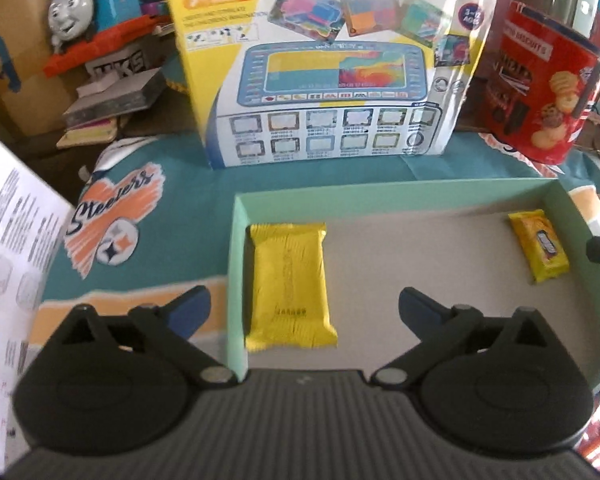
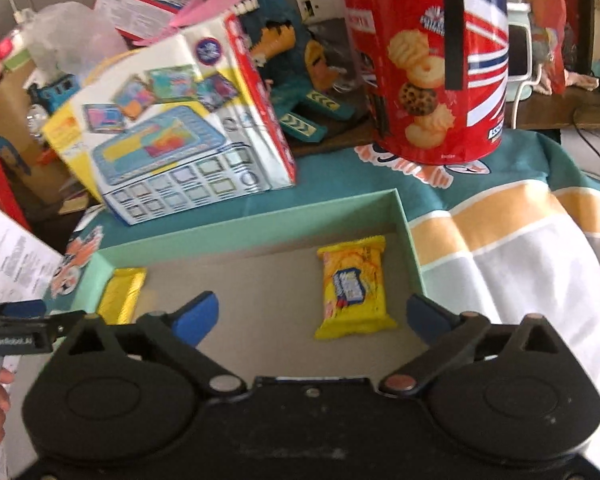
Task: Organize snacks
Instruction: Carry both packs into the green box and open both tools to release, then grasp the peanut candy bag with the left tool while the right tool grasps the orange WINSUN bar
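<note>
The step in hand looks like letting go of 2 snacks inside the green box [image 1: 236, 280] and getting clear. To do it well, I think both grippers should be lifting straight up and away, so the fingers are not bumping a packet or the box wall.

The plain yellow packet [image 1: 290, 284] is lying flat inside the box, right against its left wall. The yellow cookie packet [image 2: 354, 288] is lying flat inside the box too, near its right wall. The 2 packets are well apart.

The left gripper [image 1: 304, 312] is hanging over the left side of the box with its jaws wide apart. The plain packet is lying between them, but the blue pads are not pressing on it. One pad is out past the left wall of the box.

The right gripper [image 2: 312, 314] is hanging over the right side of the box, jaws wide apart too. It is holding nothing. The cookie packet is lying loose between its pads.
</note>
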